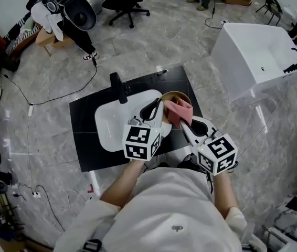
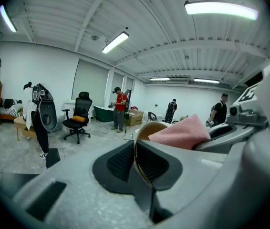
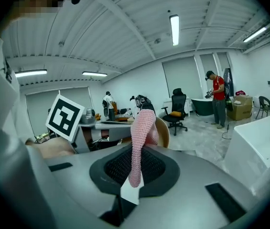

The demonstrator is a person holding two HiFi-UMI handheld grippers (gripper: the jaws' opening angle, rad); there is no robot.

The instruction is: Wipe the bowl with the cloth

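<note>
In the head view I hold a tan bowl (image 1: 175,95) lifted over the black counter (image 1: 84,121). My left gripper (image 1: 157,109) is shut on the bowl's rim. The left gripper view shows that thin rim (image 2: 144,132) pinched edge-on between the black pads. My right gripper (image 1: 186,124) is shut on a pink cloth (image 1: 180,112), which lies against the inside of the bowl. In the right gripper view the cloth (image 3: 140,132) stands up from the pads, with the bowl (image 3: 163,133) just behind it. The same cloth (image 2: 181,132) shows beside the right gripper's jaw in the left gripper view.
A white sink basin (image 1: 110,126) with a black faucet (image 1: 120,87) is set in the counter below the grippers. A white bathtub (image 1: 257,57) stands at the upper right. A black office chair (image 1: 123,1) and cables (image 1: 43,101) are on the floor beyond.
</note>
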